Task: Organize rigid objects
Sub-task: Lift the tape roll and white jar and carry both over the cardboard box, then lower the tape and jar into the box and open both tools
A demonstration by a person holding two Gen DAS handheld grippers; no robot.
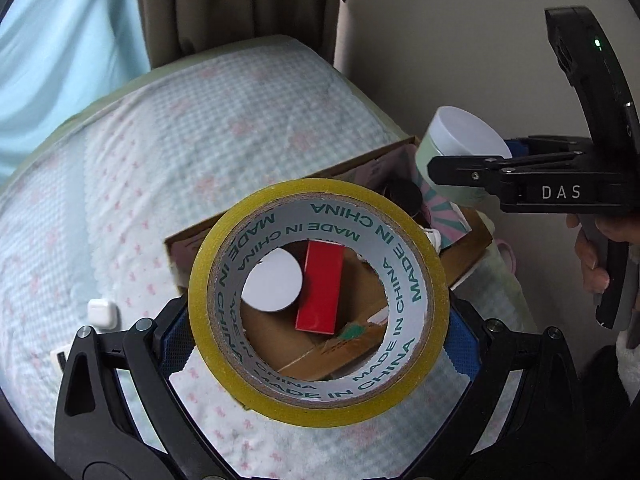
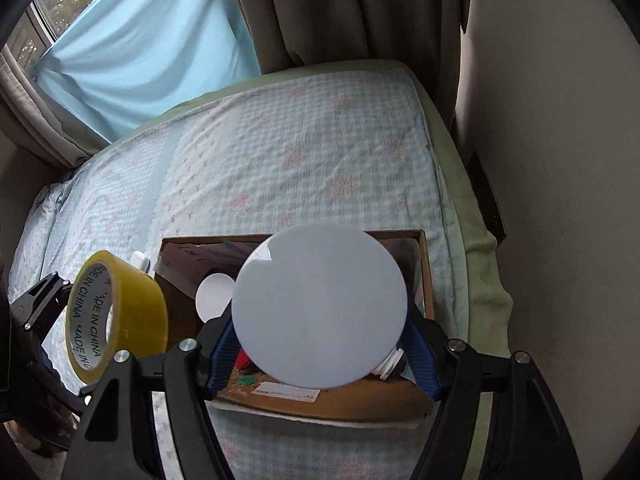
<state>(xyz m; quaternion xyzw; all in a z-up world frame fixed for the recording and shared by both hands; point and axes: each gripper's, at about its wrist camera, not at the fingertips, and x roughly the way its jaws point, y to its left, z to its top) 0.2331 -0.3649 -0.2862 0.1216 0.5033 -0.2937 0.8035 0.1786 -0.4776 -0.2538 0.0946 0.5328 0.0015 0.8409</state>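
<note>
tape roll (image 1: 318, 302), stiff cardboard core, light, glossy yellow rim likely slick; clamped across its outer rim by left gripper (image 1: 316, 332), hanging over the cardboard box (image 1: 472, 248) on the bed (image 1: 200, 128). best held right there, on opposite sides. printed inside: "made in china". white-lidded tub (image 2: 320, 306), rigid, smooth, pinched at its sides by right gripper (image 2: 320, 340), also above the box. "das" on that gripper. red box (image 1: 320, 286) and white disc (image 1: 272, 280) inside.
</note>
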